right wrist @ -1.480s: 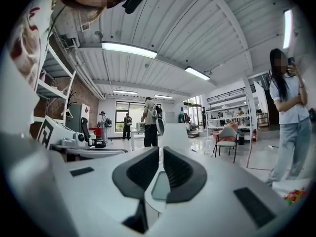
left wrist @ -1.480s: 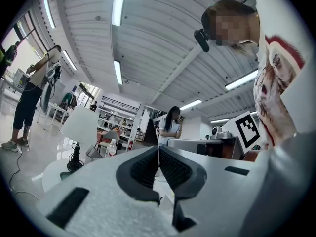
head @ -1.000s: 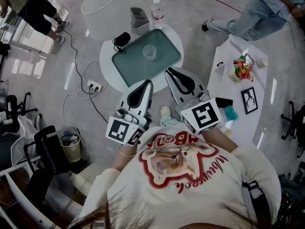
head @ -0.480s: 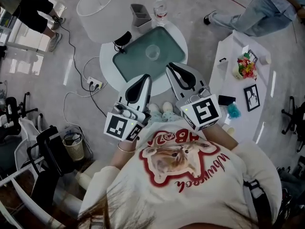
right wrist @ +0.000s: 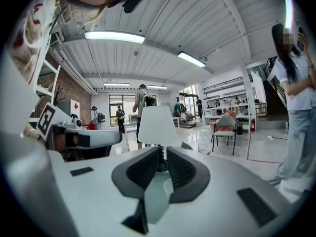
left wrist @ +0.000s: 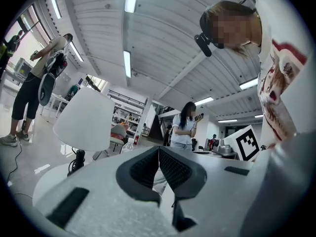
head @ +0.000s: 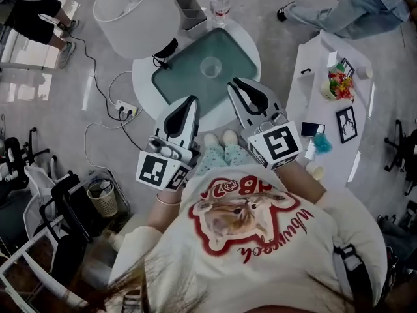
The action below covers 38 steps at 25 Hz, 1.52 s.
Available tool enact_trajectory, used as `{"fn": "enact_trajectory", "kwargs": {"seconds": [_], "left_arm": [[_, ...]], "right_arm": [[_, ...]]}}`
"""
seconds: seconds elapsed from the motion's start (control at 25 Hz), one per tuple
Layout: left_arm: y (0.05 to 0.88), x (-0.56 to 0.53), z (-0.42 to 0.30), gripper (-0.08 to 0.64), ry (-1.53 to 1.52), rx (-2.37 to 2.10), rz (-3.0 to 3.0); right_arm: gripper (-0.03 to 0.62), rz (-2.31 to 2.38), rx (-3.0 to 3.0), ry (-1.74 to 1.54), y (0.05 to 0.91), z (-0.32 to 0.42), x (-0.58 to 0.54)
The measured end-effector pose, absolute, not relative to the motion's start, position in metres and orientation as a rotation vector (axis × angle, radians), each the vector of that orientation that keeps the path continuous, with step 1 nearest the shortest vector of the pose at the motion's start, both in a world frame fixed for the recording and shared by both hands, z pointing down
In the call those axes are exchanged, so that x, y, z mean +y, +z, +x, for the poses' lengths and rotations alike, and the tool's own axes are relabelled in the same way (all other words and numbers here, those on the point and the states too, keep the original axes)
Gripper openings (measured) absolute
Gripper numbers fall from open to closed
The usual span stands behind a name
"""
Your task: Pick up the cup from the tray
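A clear cup (head: 210,66) stands upright near the middle of a green tray (head: 182,77) on a round white table (head: 146,90). In the head view both grippers hover over the table's near edge, short of the cup. My left gripper (head: 190,100) is shut and empty, near the tray's near-left corner. My right gripper (head: 233,83) is shut and empty too, just right of the cup and nearer to me. In the left gripper view the left gripper (left wrist: 159,152) points upward at the room. The right gripper (right wrist: 163,153) looks level across the table.
On the table's far side are a white lampshade (head: 120,8), a grey container (head: 191,12), a water bottle (head: 220,4) and a black object (head: 166,49). A power strip (head: 126,111) and cables lie on the floor at left. At right is a white side table (head: 306,103) with flowers (head: 340,83). A person (head: 352,8) stands far right.
Both grippers have drifted a little forward toward the tray, the right one nearer the cup. Their jaws have stayed shut and empty.
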<state>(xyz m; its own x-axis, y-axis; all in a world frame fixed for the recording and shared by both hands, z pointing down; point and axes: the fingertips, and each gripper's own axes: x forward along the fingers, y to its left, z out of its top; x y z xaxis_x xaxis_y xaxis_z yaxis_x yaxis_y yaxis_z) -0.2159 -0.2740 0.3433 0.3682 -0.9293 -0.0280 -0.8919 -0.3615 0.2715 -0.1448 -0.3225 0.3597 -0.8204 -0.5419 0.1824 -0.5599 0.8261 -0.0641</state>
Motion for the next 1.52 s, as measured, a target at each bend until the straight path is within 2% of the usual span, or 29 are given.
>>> {"fn": "enact_trajectory", "kwargs": {"seconds": [0.4,0.96,1.52], "left_arm": [[0.359,-0.282,-0.225,0.015,-0.256,-1.636,2.369],[0.39,-0.277,-0.23,0.015,-0.207,-1.628,2.3],[0.406,-0.268,-0.233,0.015,-0.191,-1.621,2.271]], "right_arm": [[0.052,0.792,-2.75,0.206,0.413,-0.157,-0.333],[0.228,0.751,-2.635,0.294,0.489,-0.166,-0.35],[0.27,0.712,-2.558,0.312,0.532,-0.183,-0.358]]}}
